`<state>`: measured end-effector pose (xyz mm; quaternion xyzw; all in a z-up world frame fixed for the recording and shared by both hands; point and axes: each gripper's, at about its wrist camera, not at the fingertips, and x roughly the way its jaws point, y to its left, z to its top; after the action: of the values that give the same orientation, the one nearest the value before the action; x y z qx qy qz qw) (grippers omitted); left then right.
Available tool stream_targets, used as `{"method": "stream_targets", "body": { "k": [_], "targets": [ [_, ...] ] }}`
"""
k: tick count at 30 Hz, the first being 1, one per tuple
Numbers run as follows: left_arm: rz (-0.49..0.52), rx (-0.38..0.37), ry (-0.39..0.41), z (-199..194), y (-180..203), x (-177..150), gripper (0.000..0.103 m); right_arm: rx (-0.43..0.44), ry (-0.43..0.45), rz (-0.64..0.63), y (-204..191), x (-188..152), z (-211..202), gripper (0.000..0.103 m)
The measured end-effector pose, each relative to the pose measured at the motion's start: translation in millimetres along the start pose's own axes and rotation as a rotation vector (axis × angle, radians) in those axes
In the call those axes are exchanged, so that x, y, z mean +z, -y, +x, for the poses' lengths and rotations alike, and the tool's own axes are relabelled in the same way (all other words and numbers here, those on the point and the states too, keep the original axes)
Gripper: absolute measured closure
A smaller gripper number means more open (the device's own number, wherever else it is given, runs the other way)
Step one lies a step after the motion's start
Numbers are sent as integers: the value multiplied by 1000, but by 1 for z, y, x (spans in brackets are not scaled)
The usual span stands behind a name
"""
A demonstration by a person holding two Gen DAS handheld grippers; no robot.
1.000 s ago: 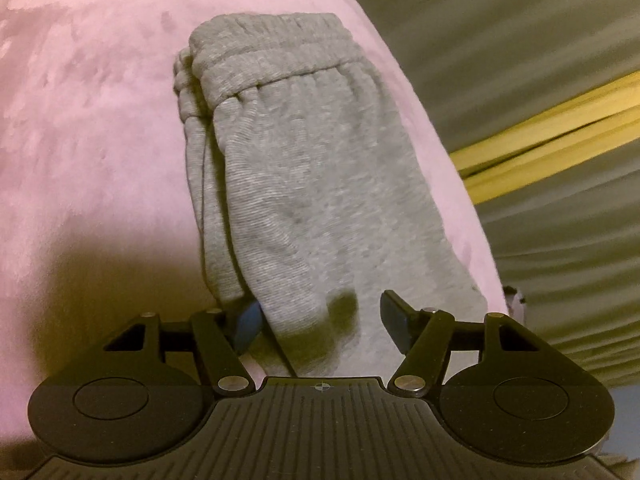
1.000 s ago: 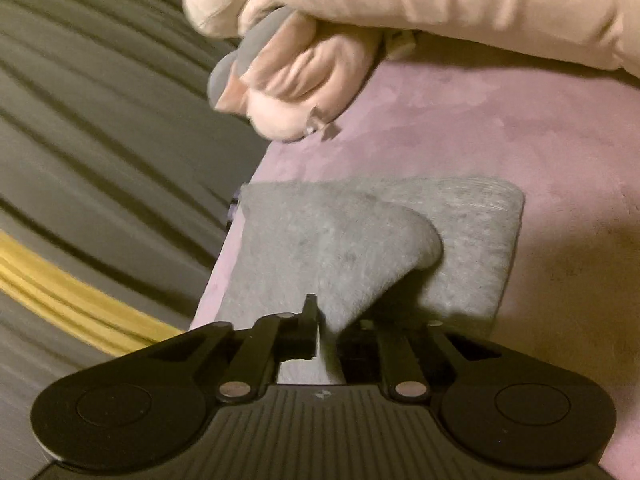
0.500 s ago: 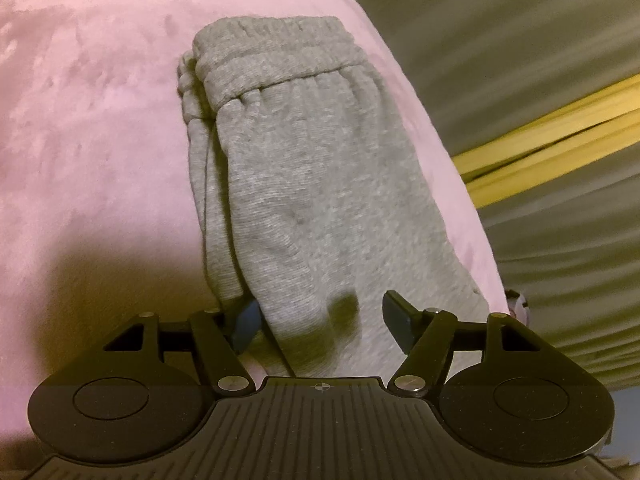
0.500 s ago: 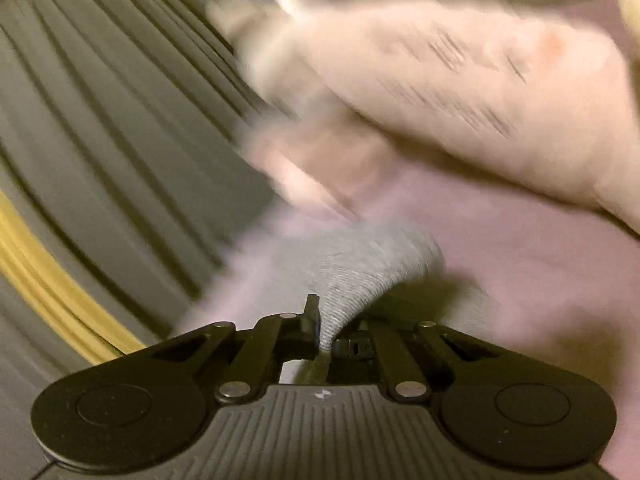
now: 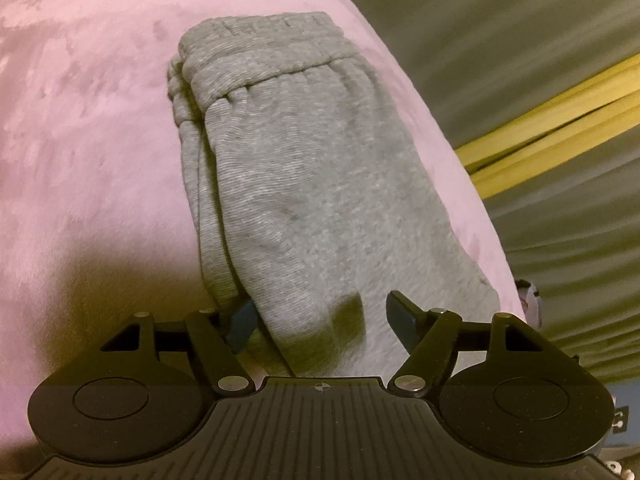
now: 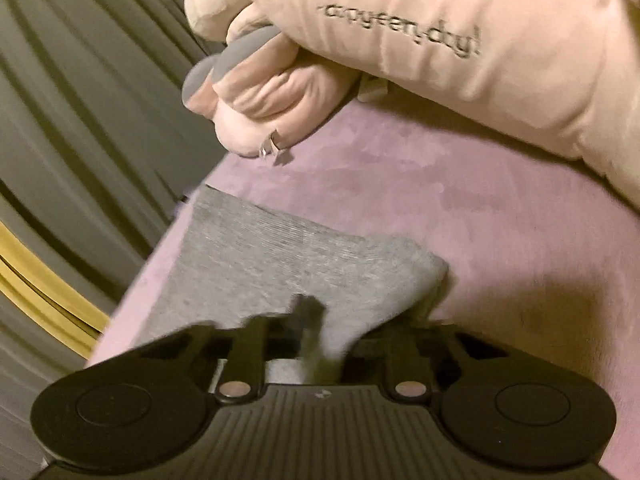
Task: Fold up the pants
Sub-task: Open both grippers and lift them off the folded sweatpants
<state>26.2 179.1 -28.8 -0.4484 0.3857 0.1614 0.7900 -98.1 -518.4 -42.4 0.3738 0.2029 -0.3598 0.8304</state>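
We see grey pants (image 5: 304, 184) folded at frame centre on the pink bed (image 5: 88, 152); left tongs (image 5: 320, 320) are opening, released around their hem; right tongs (image 6: 320, 320) are clenched on a fold.

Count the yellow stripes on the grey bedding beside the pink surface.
2: a pair side by side at the left wrist view's right; the right wrist view's lower left shows them too. More may lie out of frame.

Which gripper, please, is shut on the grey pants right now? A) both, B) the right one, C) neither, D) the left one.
B: the right gripper pinches a raised fold of the pants, while the left gripper is opening, its fingers clear of the cloth between them.
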Motion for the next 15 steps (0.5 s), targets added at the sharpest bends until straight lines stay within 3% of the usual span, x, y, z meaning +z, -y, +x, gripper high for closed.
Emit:
{"method": "stream_targets", "body": {
  "k": [5, 6, 8, 9, 11, 15],
  "targets": [
    [21, 17, 7, 2, 4, -2, 27, 97, 132, -46, -11, 8, -26, 98],
    [29, 23, 11, 1, 6, -2, 27, 62, 137, -48, -12, 9, -27, 96],
    [46, 34, 27, -1, 9, -3, 27, -100, 116, -95, -12, 10, -20, 76],
    [59, 43, 41, -5, 11, -5, 27, -179, 95, -118, -11, 9, -17, 56],
    [92, 47, 88, -16, 17, -10, 28, -251, 105, -121, -6, 7, -23, 51],
    [270, 45, 226, -38, 45, -28, 27, -290, 265, -137, -8, 0, -64, 42]
  ]
}}
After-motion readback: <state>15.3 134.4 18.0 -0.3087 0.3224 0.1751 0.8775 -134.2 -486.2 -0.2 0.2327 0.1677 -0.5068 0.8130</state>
